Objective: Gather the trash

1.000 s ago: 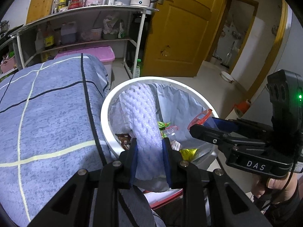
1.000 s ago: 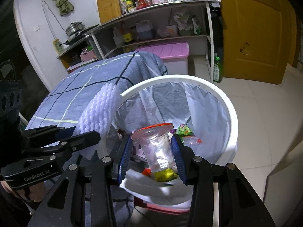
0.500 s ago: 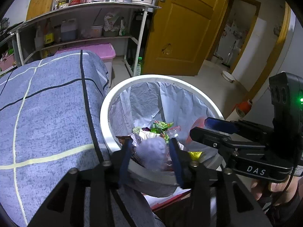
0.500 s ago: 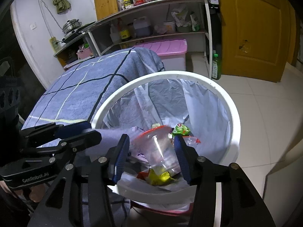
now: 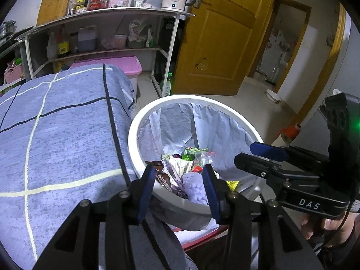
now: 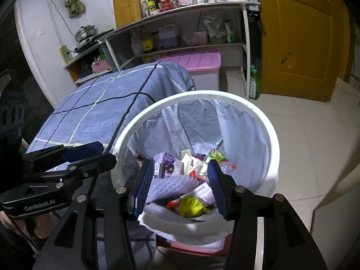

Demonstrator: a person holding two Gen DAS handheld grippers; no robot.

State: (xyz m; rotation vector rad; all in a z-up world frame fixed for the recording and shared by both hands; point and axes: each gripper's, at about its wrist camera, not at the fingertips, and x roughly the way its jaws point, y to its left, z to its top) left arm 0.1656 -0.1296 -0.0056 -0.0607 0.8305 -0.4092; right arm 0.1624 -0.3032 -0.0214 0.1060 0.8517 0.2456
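Note:
A white round trash bin point(image 5: 144, 121) point(image 6: 273, 139) with a pale liner holds several wrappers. The white foam net sleeve point(image 5: 195, 187) point(image 6: 173, 185) lies inside on the trash, next to a purple carton point(image 6: 166, 165) and a yellow-green wrapper point(image 6: 191, 207). My left gripper point(image 5: 178, 177) is open and empty over the bin's near rim. My right gripper point(image 6: 178, 177) is open and empty over the bin; it also shows in the left wrist view point(image 5: 267, 155). The clear cup is not clearly seen among the trash.
A table with a blue checked cloth point(image 5: 56, 135) point(image 6: 101, 103) stands left of the bin. Behind are a shelf rack point(image 5: 108, 36), a pink storage box point(image 6: 193, 64), a yellow door point(image 5: 216, 33) and tiled floor point(image 6: 315, 135).
My left gripper opened and the foam net sleeve dropped into the bin. My right gripper opened and the clear cup with the red rim dropped out of it into the bin.

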